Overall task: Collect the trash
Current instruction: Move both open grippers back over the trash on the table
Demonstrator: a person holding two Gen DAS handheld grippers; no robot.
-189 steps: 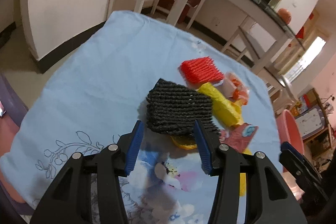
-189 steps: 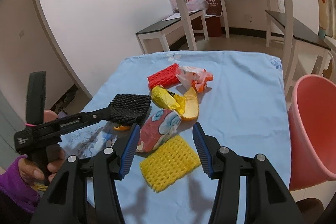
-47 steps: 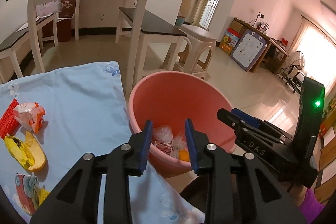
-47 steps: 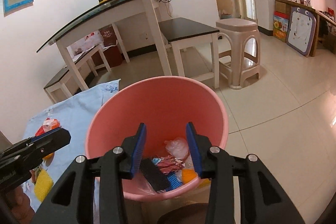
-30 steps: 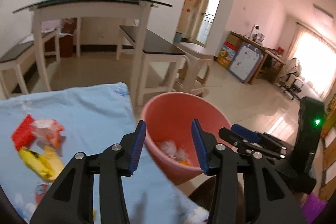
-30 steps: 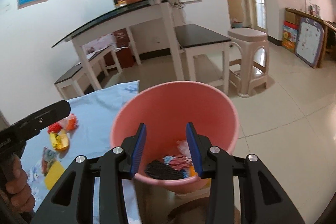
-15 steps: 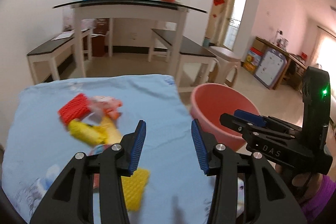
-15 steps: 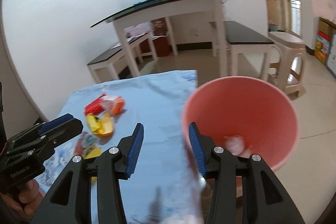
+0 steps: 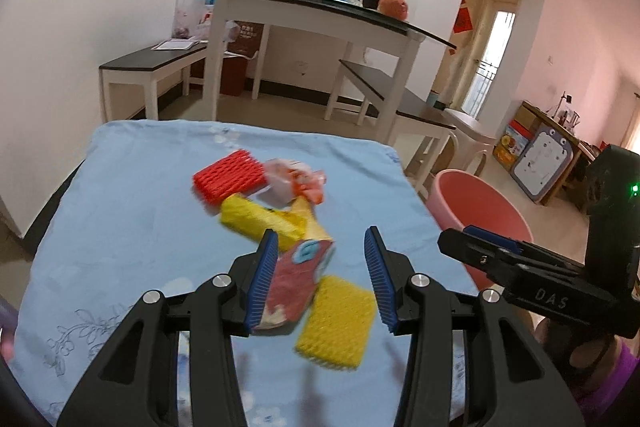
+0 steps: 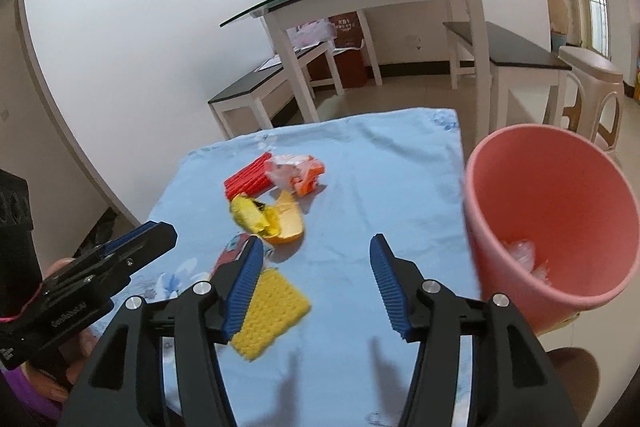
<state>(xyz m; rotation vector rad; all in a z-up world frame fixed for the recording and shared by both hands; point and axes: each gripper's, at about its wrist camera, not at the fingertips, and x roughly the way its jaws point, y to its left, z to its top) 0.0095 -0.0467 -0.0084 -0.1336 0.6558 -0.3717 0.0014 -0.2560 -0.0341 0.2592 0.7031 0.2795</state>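
Blue cloth (image 9: pixel 120 211) carries the trash pile: red net (image 9: pixel 229 175), crumpled wrapper (image 9: pixel 296 181), yellow net roll (image 9: pixel 260 221), red packet (image 9: pixel 296 275), flat yellow net (image 9: pixel 336 321), nothing blocking them. Pink bin (image 10: pixel 548 211) stands off the cloth's right edge with clear plastic scraps inside; white tables and benches behind. Left gripper (image 9: pixel 322 277) spread and empty over packet and flat net; right gripper (image 10: pixel 316 283) empty, jaws just been opening, over bare cloth beside flat net.
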